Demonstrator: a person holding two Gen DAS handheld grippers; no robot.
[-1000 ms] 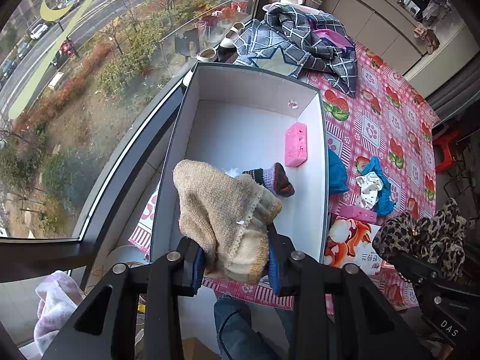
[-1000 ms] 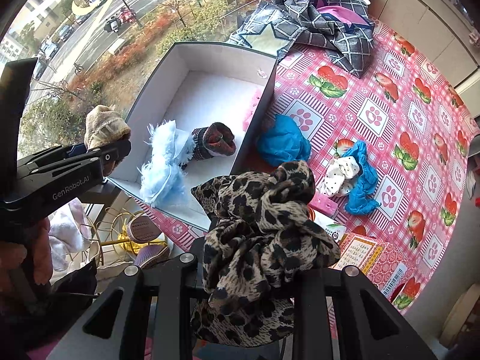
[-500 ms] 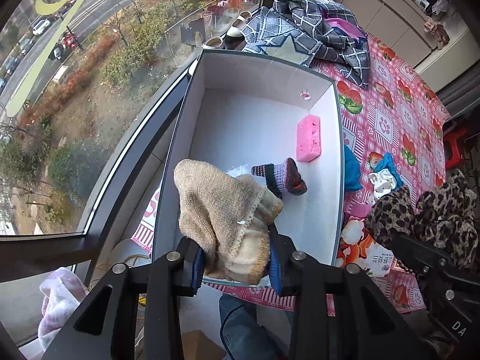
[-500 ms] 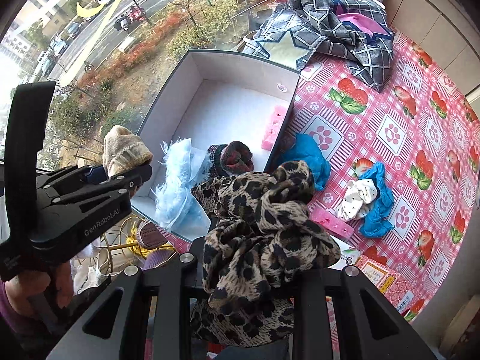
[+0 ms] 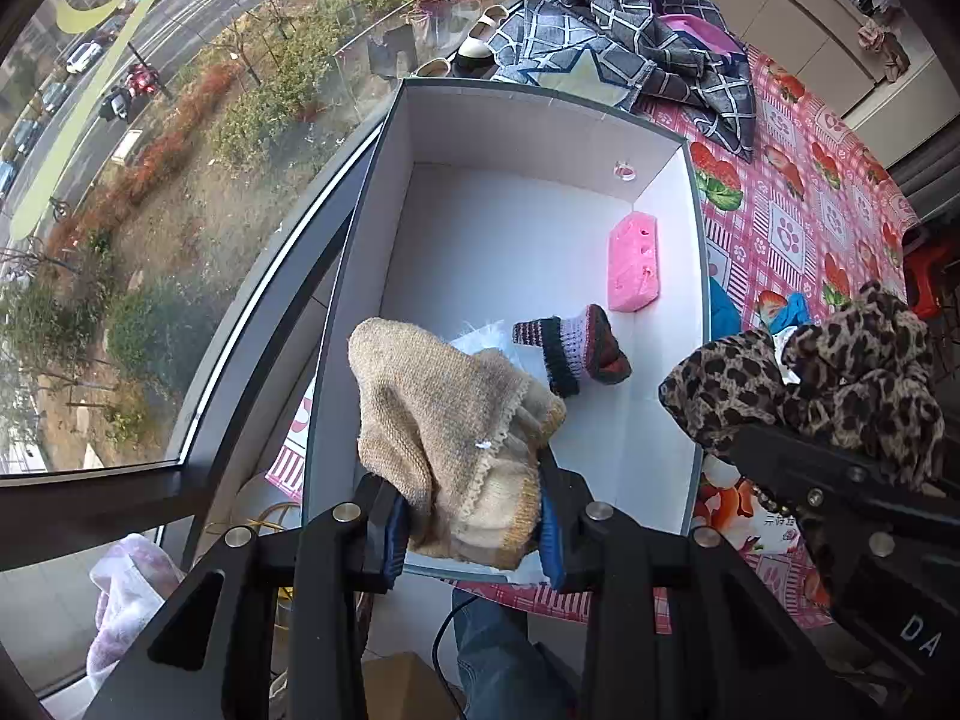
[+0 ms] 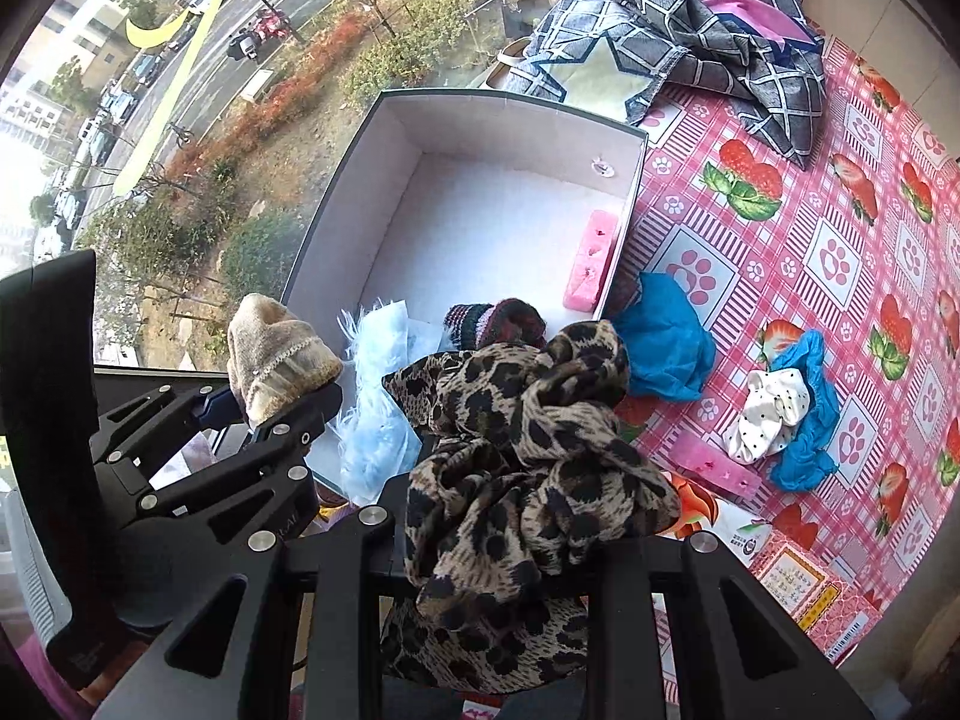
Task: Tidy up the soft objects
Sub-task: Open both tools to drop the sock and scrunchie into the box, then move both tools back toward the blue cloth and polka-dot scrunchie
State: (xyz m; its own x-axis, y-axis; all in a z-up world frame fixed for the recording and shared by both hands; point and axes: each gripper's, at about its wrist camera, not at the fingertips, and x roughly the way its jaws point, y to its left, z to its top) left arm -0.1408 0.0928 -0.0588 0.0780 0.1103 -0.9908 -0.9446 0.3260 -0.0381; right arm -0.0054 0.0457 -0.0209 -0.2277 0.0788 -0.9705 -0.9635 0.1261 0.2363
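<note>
My left gripper (image 5: 474, 531) is shut on a beige knit hat (image 5: 444, 420) and holds it above the near end of the open white box (image 5: 510, 120). It also shows in the right wrist view (image 6: 276, 354). My right gripper (image 6: 498, 546) is shut on a leopard-print scarf (image 6: 528, 438), held above the box's near right corner; the scarf also shows in the left wrist view (image 5: 840, 372). Inside the box lie a pink sponge (image 5: 633, 261), a dark striped knit sock (image 5: 570, 351) and a pale blue fluffy piece (image 6: 372, 420).
On the pink patterned tablecloth (image 6: 840, 240) lie a blue cloth (image 6: 666, 336), a blue and white dotted piece (image 6: 786, 408), a pink sponge (image 6: 720, 468) and a checked blanket (image 6: 690, 30) beyond the box. A window runs along the box's left side.
Both grippers have moved closer together over the box's near end. The leopard scarf has come left, up to the box's right wall. Both holds are unchanged.
</note>
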